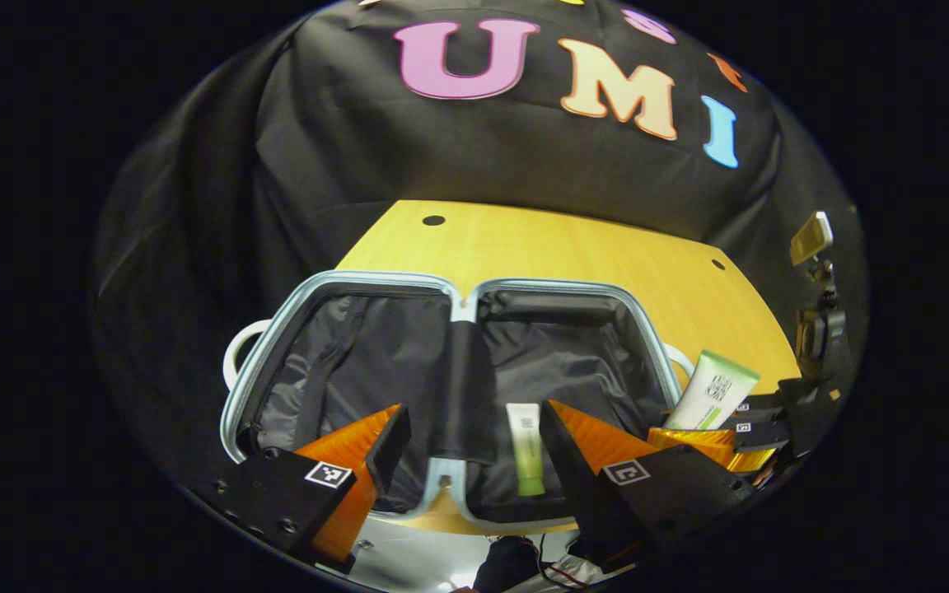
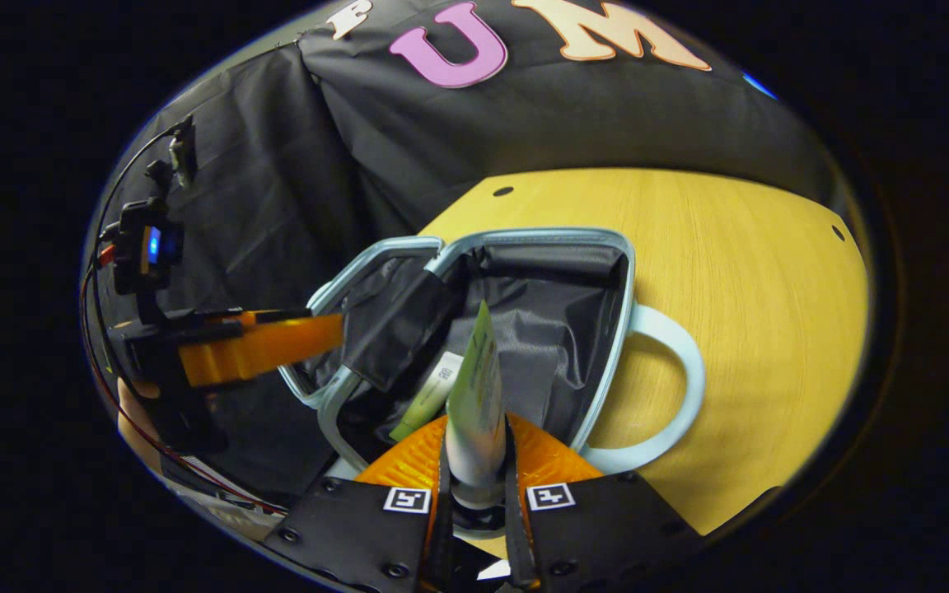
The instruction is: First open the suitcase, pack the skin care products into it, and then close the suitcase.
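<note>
1. While the case (image 1: 458, 313) lies open, pale-blue rim with dark lining, left gripper (image 1: 474, 436) hangs over it, fingers spread.
2. Small green tube (image 1: 526, 449) lies just ahead of them.
3. Right gripper (image 2: 475, 461) clamps a white-green tube (image 2: 474, 403) over the case.

The open suitcase (image 1: 450, 387) has bare lining in its left half. One tube (image 1: 526, 449) lies in the right half (near the middle strap (image 1: 462, 387)), with room around it.

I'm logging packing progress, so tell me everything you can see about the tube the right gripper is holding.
The tube is a soft-looking plastic squeeze tube, pale white shading to light green, with small print. The right gripper is shut on its lower end, its flat crimped end pointing up and away. It hangs over the open suitcase, above another tube lying on the dark lining.
</note>
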Tool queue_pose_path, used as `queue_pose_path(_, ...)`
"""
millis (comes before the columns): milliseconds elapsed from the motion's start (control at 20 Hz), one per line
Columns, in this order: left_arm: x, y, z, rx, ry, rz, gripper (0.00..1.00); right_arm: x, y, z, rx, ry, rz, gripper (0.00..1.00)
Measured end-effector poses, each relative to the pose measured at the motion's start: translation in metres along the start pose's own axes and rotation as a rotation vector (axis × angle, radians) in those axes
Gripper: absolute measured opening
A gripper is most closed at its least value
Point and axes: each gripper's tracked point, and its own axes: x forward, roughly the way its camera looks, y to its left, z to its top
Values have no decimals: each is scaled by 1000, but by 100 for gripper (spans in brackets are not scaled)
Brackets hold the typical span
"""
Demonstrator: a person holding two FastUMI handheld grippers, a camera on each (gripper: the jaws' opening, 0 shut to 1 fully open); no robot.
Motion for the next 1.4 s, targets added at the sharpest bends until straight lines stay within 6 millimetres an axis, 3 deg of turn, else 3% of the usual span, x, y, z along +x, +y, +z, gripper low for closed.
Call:
queue_pose_path(150,2,43,-4,-23,9,53,95,3,-4,-3,-8,6,-37,36)
queue_pose_path(200,1,57,-2,-30,8,73,95,7,-4,3,-13,-5,-47,31)
queue_pose_path(250,0,71,-2,-39,5,93,95,6,-1,6,-16,-16,-42,40)
queue_pose_path(450,4,123,5,-89,-7,151,94,0,-4,30,-96,-78,-88,96)
queue_pose_path(650,13,185,15,-146,-16,228,93,-20,-4,61,-83,-164,-108,98)
queue_pose_path(900,37,253,24,-211,-7,297,94,-39,-28,81,-61,-231,-196,98)
queue_pose_path(1100,65,292,12,-276,66,315,92,-46,-43,80,-33,-246,-263,98)
queue_pose_path(1200,81,297,-1,-308,122,303,92,-51,-48,79,-27,-249,-291,98)
queue_pose_path(1300,86,310,-10,-314,167,298,83,-53,-51,77,-28,-249,-310,93)
queue_pose_path(1400,85,321,-7,-312,182,306,72,-55,-53,77,-25,-251,-318,98)
